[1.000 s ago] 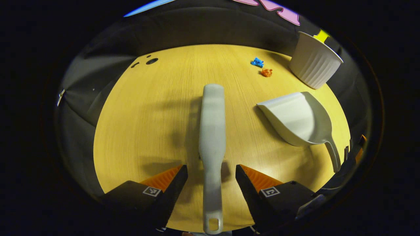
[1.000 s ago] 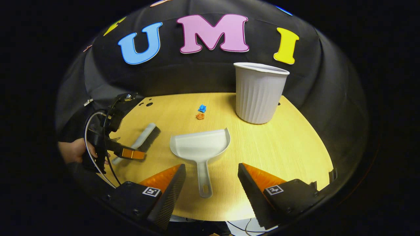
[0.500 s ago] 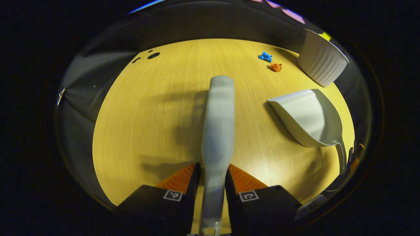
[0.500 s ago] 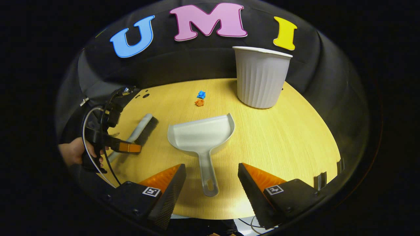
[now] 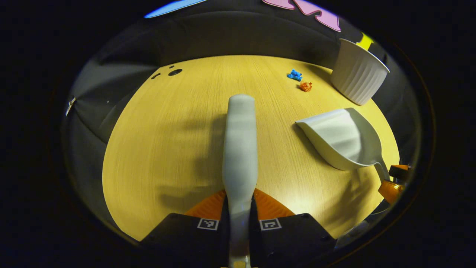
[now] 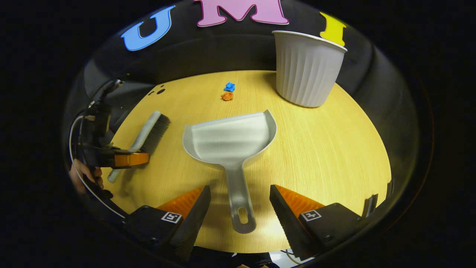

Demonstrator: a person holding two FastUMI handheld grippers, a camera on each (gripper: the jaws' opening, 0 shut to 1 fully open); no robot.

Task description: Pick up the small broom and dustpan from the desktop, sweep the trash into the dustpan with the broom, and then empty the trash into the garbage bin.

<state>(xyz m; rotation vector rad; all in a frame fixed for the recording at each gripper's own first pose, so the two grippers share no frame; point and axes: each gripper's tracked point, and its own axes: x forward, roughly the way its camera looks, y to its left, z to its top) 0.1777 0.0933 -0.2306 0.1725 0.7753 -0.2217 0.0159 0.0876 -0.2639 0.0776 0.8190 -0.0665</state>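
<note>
In the left gripper view my left gripper [image 5: 239,203] is shut on the handle of the small grey broom [image 5: 240,149], which points away over the wooden desktop [image 5: 167,141]. In the right gripper view the broom [image 6: 143,136] shows its dark bristles, with the left gripper [image 6: 128,159] on its handle. The grey dustpan [image 6: 230,139] lies on the desk, its handle running between the fingers of my open right gripper [image 6: 240,203]. Blue trash [image 6: 229,87] and orange trash [image 6: 227,96] lie beyond the pan. The dustpan [image 5: 344,137] and my right gripper [image 5: 395,180] sit at the right of the left gripper view.
A white ribbed garbage bin [image 6: 306,69] stands at the far right of the desk, also seen as the bin [image 5: 357,76] in the left gripper view. Small holes [image 5: 174,72] mark the desk's far left. A hand [image 6: 83,176] holds the left gripper.
My left gripper has shut on the broom handle. My right gripper has moved forward, so the dustpan handle now lies between its open fingers.
</note>
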